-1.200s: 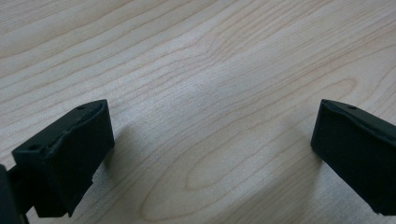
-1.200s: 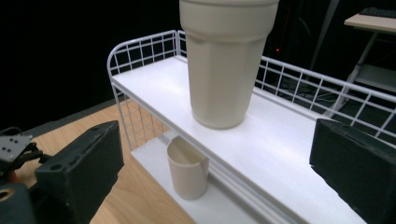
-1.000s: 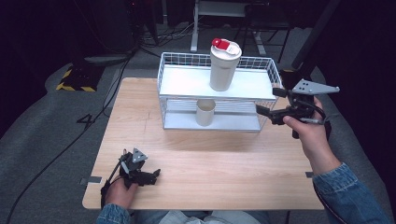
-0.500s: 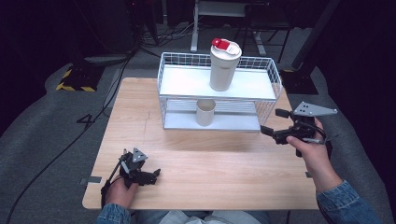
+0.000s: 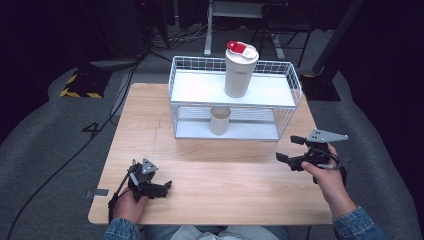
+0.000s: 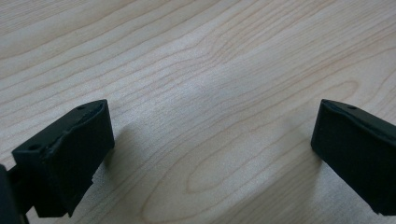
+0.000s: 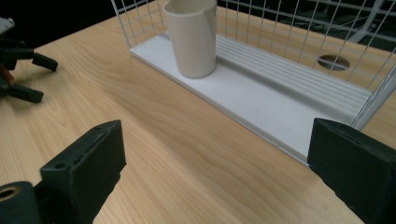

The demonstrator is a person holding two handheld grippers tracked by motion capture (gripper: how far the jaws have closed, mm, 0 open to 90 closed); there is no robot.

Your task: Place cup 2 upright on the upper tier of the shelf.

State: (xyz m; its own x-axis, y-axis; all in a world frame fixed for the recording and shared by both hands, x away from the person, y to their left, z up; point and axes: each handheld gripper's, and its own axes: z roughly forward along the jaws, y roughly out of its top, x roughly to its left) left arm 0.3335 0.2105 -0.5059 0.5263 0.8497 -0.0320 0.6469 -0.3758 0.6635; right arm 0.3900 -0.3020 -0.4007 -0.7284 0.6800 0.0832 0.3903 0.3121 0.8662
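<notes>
A white two-shelf wire rack point(image 5: 200, 87) stands at the back of the wooden table point(image 5: 225, 185). On its top shelf is a tall white tumbler with a red lid point(image 5: 240, 70). A beige cup point(image 5: 220, 120) stands upright on the lower shelf, and in the right gripper view the cup point(image 7: 192, 37) is ahead and left of centre. My right gripper point(image 5: 287, 148) hovers low over the table at the rack's front right corner, open and empty point(image 7: 219, 172). My left gripper point(image 5: 166, 189) rests near the table's front left, open with bare wood between its jaws point(image 6: 212, 154).
The rack's lower shelf point(image 7: 261, 98) has a round hole point(image 7: 333, 61) toward its far end. In the right gripper view the left gripper point(image 7: 45, 80) lies at the far left. Grey carpet and cables point(image 5: 65, 160) surround the table; dark furniture stands behind.
My right hand has come down and toward the table's front from beside the rack's top shelf, now low by the lower shelf's corner. The left hand has stayed still.
</notes>
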